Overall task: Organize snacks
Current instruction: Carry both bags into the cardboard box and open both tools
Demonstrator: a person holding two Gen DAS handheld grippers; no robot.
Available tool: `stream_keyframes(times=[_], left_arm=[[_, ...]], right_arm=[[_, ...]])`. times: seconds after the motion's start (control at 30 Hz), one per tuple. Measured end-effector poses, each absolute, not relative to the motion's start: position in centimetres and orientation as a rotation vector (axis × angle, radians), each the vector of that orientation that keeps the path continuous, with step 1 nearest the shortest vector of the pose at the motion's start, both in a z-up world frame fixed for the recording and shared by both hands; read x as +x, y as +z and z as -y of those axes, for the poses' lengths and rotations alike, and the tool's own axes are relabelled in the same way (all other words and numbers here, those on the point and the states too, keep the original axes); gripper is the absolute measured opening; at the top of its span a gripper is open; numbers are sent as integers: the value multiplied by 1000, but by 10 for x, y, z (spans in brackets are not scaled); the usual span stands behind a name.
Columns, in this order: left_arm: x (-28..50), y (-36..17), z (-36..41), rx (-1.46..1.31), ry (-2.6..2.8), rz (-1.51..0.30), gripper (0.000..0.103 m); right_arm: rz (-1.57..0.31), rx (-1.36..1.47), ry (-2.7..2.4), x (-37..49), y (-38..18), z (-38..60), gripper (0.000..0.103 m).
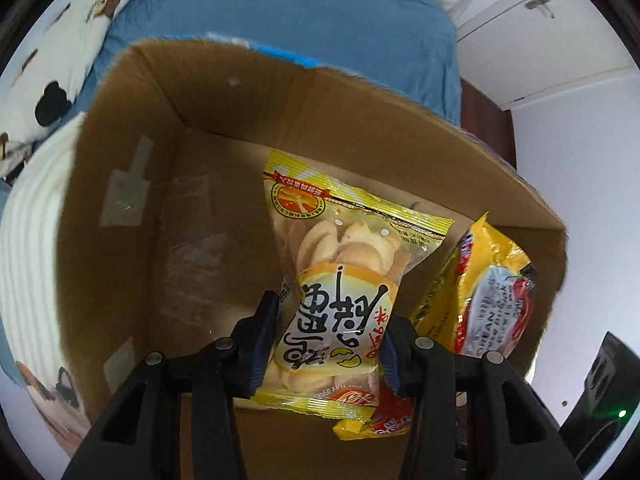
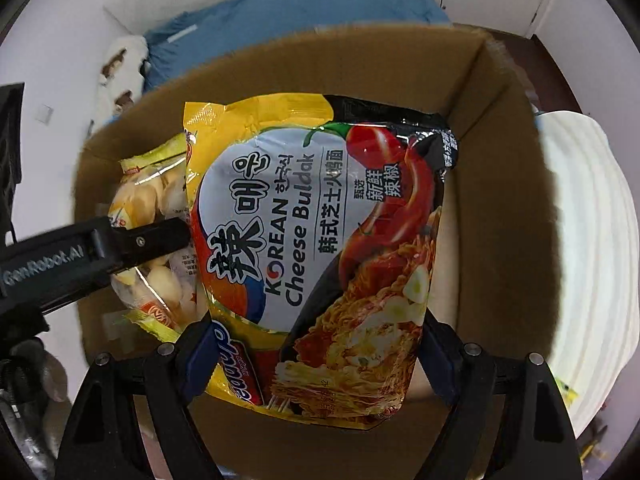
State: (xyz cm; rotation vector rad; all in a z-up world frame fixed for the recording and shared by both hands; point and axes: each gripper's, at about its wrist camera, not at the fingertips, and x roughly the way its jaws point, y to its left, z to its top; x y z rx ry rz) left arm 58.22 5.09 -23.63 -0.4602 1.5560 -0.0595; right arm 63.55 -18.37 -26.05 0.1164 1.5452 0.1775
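A noodle packet (image 2: 320,240) printed "KOREAN Cheese Buldak" is clamped in the right claw (image 2: 316,360), a biscuit bag (image 1: 332,292) pinched in the left claw (image 1: 326,340), both over the cardboard box (image 1: 120,184); "GenRobot.AI" is read on the left claw.

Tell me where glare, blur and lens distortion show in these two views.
Left wrist view: the fisheye bends the cardboard box rim into a curve, and its edge is smeared; the cookie packet stays readable. Right wrist view: glare streaks the noodle packet; the box's right wall lies in dark shadow.

box floor (image 2: 448,240) mostly hidden by noodle packet (image 2: 320,248), packet's lower corner behind fingers (image 2: 200,360)
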Motion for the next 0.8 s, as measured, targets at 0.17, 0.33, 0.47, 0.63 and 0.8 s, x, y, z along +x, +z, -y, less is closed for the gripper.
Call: stream_keyframes(times=[0.17, 0.33, 0.47, 0.63, 0.8], left_arm=[[597, -252, -53, -437, -38, -1579, 43], [599, -259, -46, -382, -45, -1613, 47], [595, -257, -46, -341, -60, -1597, 89], [585, -243, -55, -337, -76, -1546, 90], [569, -212, -43, -318, -85, -1494, 90]], right_arm=[[-1596, 104, 171, 652, -285, 178, 87], [-1624, 101, 171, 654, -282, 167, 87], [-1645, 87, 175, 657, -282, 161, 99], [-1593, 62, 195, 653, -267, 158, 100], [-1556, 62, 210, 639, -247, 163, 100]])
